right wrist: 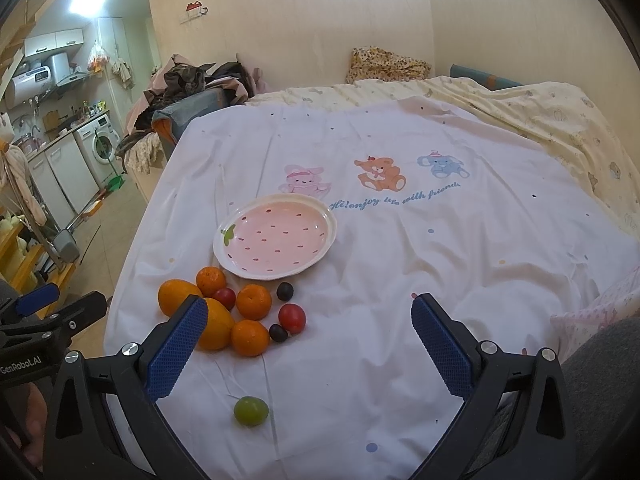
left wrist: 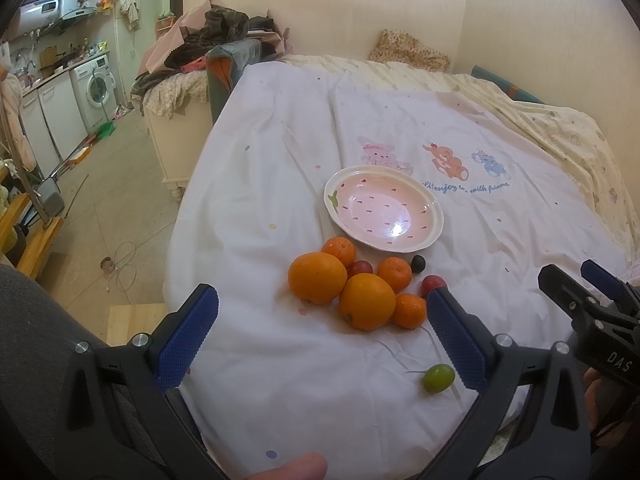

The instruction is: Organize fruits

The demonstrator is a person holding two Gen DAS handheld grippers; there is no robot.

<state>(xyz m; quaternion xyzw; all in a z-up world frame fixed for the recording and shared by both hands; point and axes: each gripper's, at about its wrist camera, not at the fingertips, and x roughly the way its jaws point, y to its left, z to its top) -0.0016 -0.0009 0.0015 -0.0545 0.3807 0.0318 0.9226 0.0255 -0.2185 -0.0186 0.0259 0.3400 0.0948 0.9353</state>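
1. White bedsheet printed with cartoon animals and blue script covers a bed; a kitchen corner with a front-loading white washing machine shows at the far left.
2. Both tongs hover above the near edge of the sheet with their blue ridged pads spread wide, holding nothing: the left gripper and the right gripper.
3. Ahead of the left gripper, between its fingers, lies a cluster of fruit: two large oranges touching each other, three smaller mandarins, red round fruits and dark plum-like fruits.
4. In the right wrist view that cluster sits to the left, partly behind the right gripper's left finger.
5. One small green round fruit lies alone, nearer than the cluster, just inside the left gripper's right finger, and low between the right gripper's fingers.
6. Beyond the cluster rests a pink strawberry-pattern ceramic plate with a cream scalloped rim; nothing lies in it, and the nearest mandarin sits just beside its rim.
7. Oranges look smooth and glossy; the mandarins are flatter, with stem dimples.
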